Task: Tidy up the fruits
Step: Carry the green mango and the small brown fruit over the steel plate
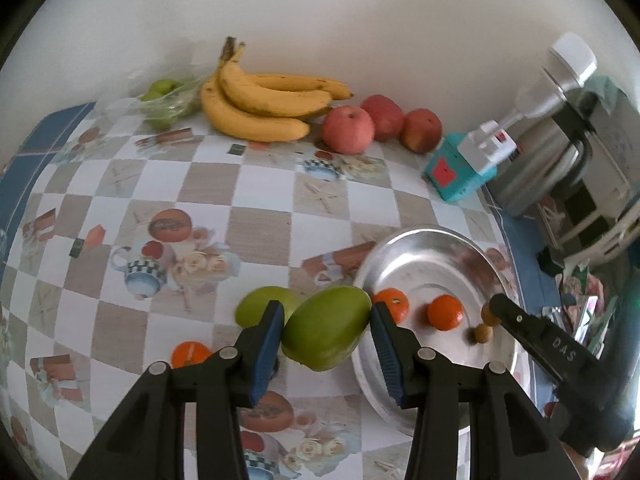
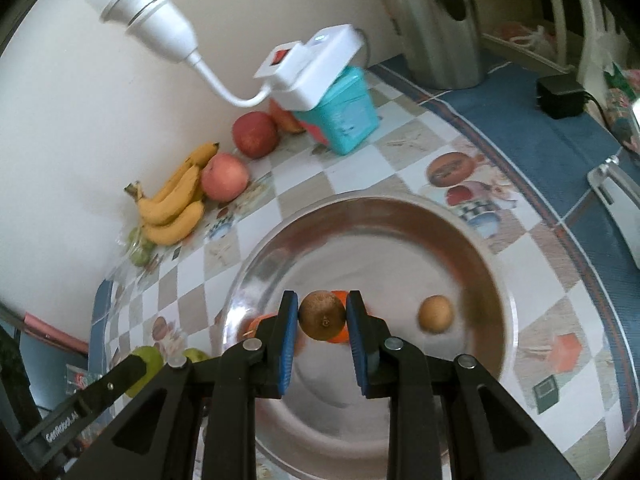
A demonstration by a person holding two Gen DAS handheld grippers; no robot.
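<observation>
The left hand-held gripper (image 1: 326, 330) clamps a large green mango (image 1: 326, 330) beside the shiny round metal tray (image 1: 432, 248); the right hand-held gripper (image 2: 322, 316) grips a small brown round fruit (image 2: 322, 316) above it. Placing looks underway: next, each should lower and release onto bare tray

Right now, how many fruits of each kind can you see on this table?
Bananas: 4
Red apples: 3
Oranges: 3
Green mangoes: 2
Small brown fruits: 2
Bagged green fruits: too hidden to count
Total counted: 14
</observation>
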